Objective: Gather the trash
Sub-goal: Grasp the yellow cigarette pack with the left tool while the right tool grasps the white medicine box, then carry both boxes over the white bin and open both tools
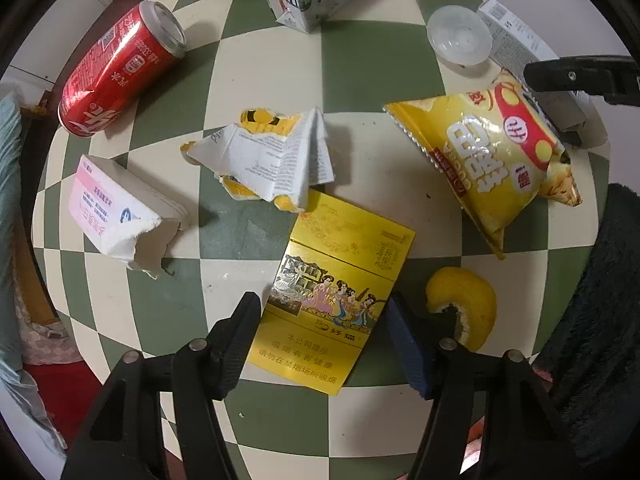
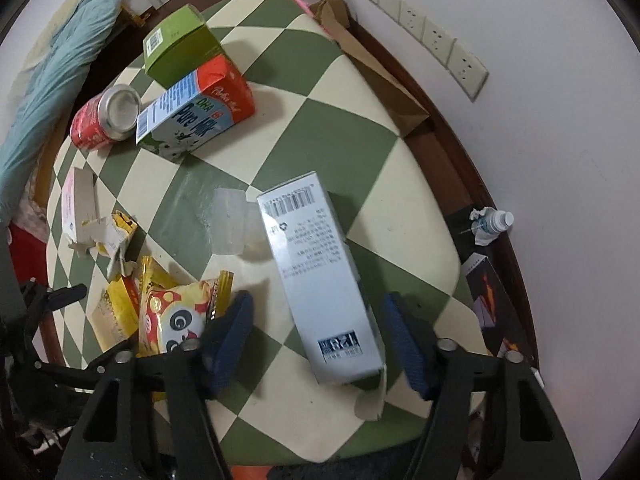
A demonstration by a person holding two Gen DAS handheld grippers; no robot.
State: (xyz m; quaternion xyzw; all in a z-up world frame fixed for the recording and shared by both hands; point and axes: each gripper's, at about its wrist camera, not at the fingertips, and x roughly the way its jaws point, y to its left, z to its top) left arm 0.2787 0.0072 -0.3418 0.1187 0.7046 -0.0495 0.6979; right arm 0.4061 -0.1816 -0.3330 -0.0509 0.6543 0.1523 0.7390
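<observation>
Tongs in the left hand (image 1: 320,312) pointing straight down, half spread and astride the flat gold cardboard cigarette pack (image 1: 332,292) lying face up on the green-and-cream chequered counter (image 1: 360,60). Long axis of the pack running away from the tongs and leaning a little to the right, so spanned across its short width, near the lower end; each pad just beside an edge, no firm press to be seen (taken as not yet gripping). Tongs in the right hand (image 2: 316,320) likewise down-pointing and half spread, over the near end of the long silver-grey cardboard box (image 2: 320,272). Long axis of the box stretching away and tilting left; right pad near its edge, left pad apart from it, nothing clenched. One piece per hand, then, each directly beneath its own tongs, needing only a squeeze across the narrow side and a straight lift. Tight on the left: curled yellow fruit peel (image 1: 476,300) just beyond the right finger, torn white-and-yellow paper carton (image 1: 272,156) touching the pack's far end. Tight on the right too: crinkled yellow snack bag (image 2: 176,312) just beside the left finger, clear plastic cup (image 2: 230,222) against the box's far left side, torn flap hanging at the near end (likely to snag). Counter rim close on the right of the box; open room only upward.
</observation>
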